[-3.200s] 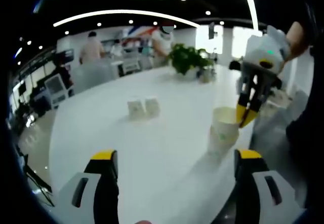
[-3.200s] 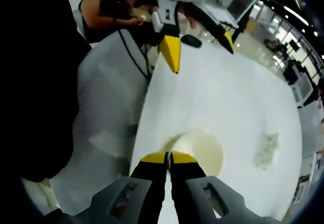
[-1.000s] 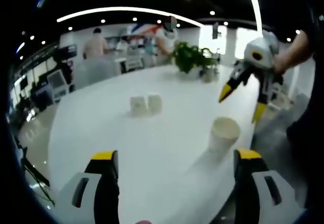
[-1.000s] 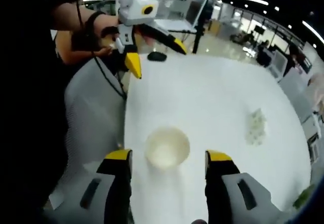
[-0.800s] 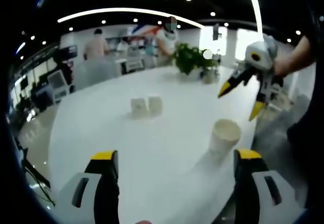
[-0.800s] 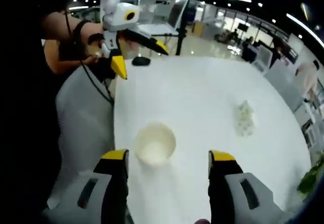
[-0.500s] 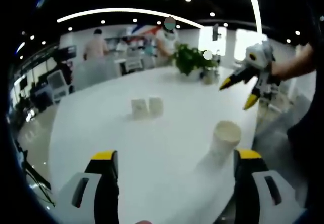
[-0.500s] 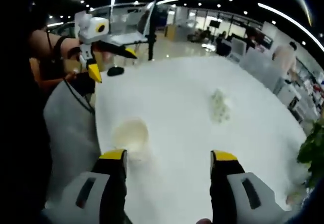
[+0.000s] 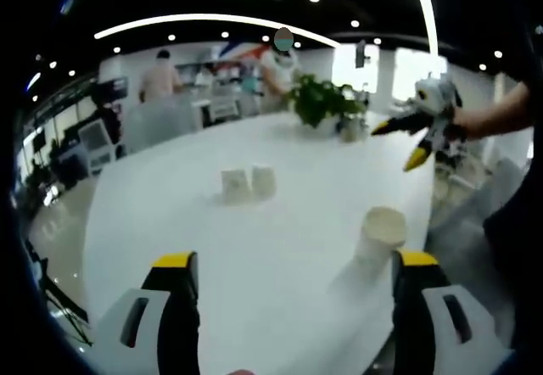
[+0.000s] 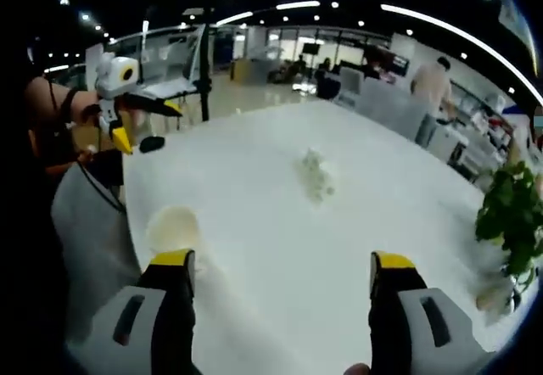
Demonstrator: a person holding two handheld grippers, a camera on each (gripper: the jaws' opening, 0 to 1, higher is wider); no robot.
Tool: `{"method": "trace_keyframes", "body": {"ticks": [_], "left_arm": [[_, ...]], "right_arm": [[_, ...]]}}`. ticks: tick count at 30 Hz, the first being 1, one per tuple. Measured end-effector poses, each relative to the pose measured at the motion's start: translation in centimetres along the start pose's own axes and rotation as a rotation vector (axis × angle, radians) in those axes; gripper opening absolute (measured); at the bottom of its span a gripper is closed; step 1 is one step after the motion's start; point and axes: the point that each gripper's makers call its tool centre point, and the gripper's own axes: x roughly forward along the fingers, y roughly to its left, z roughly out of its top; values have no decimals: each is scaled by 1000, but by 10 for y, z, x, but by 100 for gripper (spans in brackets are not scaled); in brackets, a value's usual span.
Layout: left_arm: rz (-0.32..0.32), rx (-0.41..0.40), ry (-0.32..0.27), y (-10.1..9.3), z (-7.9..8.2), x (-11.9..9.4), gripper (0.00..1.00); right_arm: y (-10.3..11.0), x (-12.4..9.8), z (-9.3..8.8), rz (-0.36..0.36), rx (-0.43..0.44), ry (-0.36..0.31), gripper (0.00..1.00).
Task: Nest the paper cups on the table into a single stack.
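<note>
White counter (image 9: 280,222) spreads ahead of both my grippers. Left gripper (image 9: 288,307): fingers apart, holding nothing. Right gripper (image 10: 282,307): fingers apart too, nothing held. Plant (image 10: 509,214) beyond my right finger. Cup stack (image 9: 382,232) just past my left gripper's right finger. Two cups (image 9: 249,183) side by side farther ahead, between the fingers.

Glossy white table (image 9: 254,248), matt paper cup (image 9: 380,232), leafy green plant (image 9: 318,99)
</note>
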Motion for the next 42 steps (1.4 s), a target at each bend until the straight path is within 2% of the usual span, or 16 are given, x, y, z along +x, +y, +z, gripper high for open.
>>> {"method": "trace_keyframes", "body": {"ticks": [5, 15, 22, 27, 34, 39, 42], "left_arm": [[1, -5, 0, 1, -1, -1, 93], [-2, -24, -19, 1, 5, 2, 93], [-2, 2, -4, 2, 7, 11, 91], [12, 47, 9, 9, 11, 20, 89], [27, 12, -12, 18, 27, 48, 89], [3, 2, -15, 19, 40, 75, 90], [-12, 39, 2, 21, 51, 98, 89]], "right_arm": [[-2, 2, -2, -15, 18, -8, 100], [-3, 2, -5, -18, 15, -4, 100], [0, 7, -14, -4, 11, 4, 100], [5, 11, -18, 34, -63, 18, 100], [3, 16, -20, 57, -7, -21, 100], [4, 22, -20, 74, -53, -30, 100], [2, 28, -22, 85, -68, -30, 100]]}}
